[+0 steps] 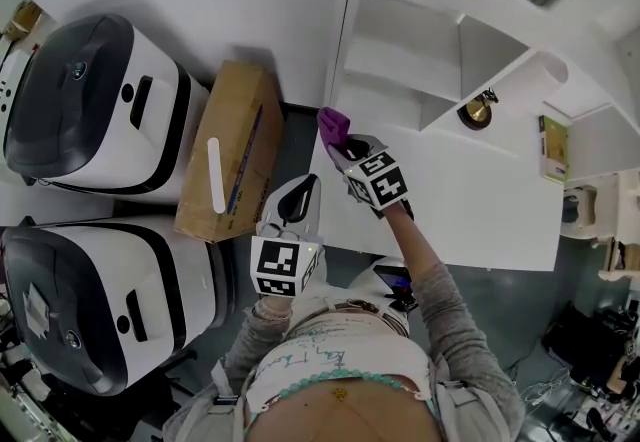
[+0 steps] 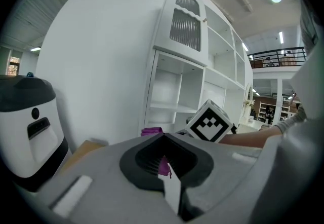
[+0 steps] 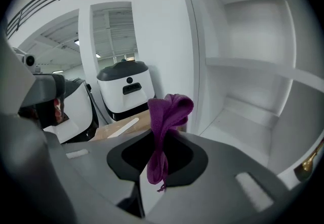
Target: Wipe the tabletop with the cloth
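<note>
- Right gripper (image 1: 352,156): jaws pinched tight on the cloth (image 1: 333,126), a purple knitted piece. It is held at the left end of the white tabletop (image 1: 480,205), close to the lower left corner of the shelf unit (image 1: 400,50).
- Right gripper view: the cloth (image 3: 165,126) rises bunched above the closed right gripper (image 3: 147,180), with a tail hanging in the hollow between the jaws. Contact with the tabletop cannot be judged.
- Left gripper (image 1: 292,208): held low beside the tabletop's left edge, apart from the cloth.
- Left gripper view: the left gripper (image 2: 167,177) has its jaws brought together, with a small purple speck at the seam.
- Cardboard box (image 1: 230,150): lies on the floor between two white-and-black machines (image 1: 95,105) and the tabletop.
</note>
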Available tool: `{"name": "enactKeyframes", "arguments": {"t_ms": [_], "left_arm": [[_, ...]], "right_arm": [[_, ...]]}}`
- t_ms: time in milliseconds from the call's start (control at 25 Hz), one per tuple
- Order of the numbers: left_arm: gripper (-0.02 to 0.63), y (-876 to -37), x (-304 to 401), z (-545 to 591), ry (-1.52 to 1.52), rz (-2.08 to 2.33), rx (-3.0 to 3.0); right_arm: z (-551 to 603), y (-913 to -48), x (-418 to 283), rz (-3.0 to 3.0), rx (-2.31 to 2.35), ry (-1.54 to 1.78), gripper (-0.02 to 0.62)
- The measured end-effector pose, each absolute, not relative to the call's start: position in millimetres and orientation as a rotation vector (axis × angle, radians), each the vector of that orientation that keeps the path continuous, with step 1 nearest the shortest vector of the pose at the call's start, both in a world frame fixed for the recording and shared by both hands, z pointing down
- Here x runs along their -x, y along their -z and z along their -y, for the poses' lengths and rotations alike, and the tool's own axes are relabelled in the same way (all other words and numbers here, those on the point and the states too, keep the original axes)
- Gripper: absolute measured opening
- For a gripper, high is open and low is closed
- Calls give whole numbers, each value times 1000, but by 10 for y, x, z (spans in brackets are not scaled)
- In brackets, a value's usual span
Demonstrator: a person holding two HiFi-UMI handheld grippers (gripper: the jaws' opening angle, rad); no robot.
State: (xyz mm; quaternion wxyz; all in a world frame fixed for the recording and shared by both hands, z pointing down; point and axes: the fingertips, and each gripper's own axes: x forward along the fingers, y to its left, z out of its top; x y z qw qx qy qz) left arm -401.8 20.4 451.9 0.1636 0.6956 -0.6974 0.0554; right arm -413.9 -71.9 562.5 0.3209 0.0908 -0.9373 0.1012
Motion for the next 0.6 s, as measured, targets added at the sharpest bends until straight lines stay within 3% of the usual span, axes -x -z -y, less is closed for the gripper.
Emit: {"name": "enactKeyframes", "arguments": {"t_ms": [600], "left_arm": [[2, -4727, 3974, -280, -182, 1951, -1925]], "right_arm": [[1035, -6470, 4419, 2333, -286, -377, 83]]}}
